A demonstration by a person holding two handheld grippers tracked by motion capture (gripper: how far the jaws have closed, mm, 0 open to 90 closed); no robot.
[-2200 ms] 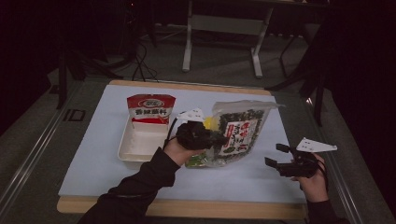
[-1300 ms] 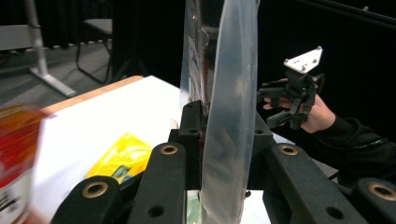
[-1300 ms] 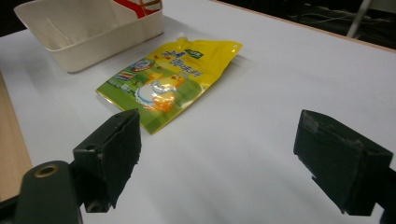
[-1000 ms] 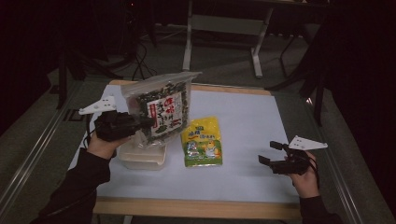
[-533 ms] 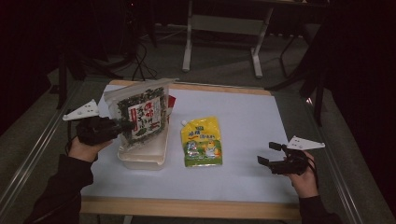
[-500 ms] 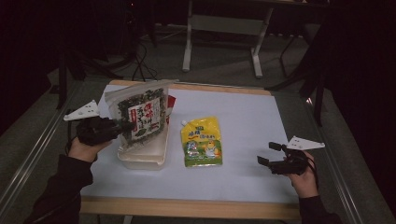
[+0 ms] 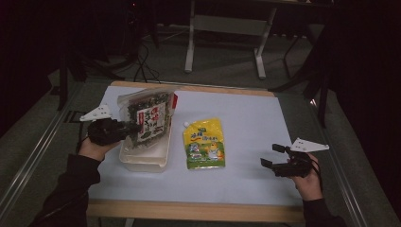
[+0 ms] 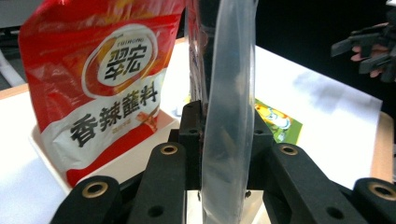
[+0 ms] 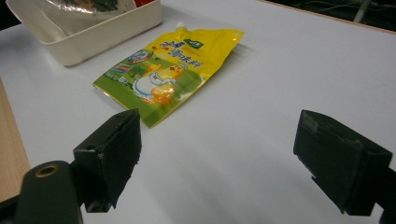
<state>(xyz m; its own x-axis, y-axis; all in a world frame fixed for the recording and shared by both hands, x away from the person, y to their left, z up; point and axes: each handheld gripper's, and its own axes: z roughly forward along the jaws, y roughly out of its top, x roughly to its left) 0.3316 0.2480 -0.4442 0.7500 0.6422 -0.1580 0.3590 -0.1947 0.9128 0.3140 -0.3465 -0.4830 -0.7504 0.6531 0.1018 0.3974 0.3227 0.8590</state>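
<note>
My left gripper (image 7: 134, 128) is shut on the edge of a clear bag of dark green seaweed (image 7: 149, 120) and holds it upright over the white tray (image 7: 143, 161). In the left gripper view the jaws pinch the bag's clear edge (image 8: 229, 93), with a red pouch (image 8: 102, 84) standing in the tray (image 8: 41, 147) behind it. A yellow-green spouted pouch (image 7: 204, 143) lies flat on the white table top beside the tray. My right gripper (image 7: 271, 155) hovers open at the right, and its own view shows nothing between the jaws (image 9: 233, 154); the yellow-green pouch (image 9: 168, 70) lies ahead.
The white table top has a wooden front edge (image 7: 189, 210) and metal rails at both sides. Bare white surface (image 7: 246, 118) spreads between the pouch and the right hand. A metal frame stands on the floor behind the table.
The left gripper lifted the seaweed bag off the middle of the table, carried it left over the tray and lowered it. The yellow-green pouch came into sight. The right gripper stayed put.
</note>
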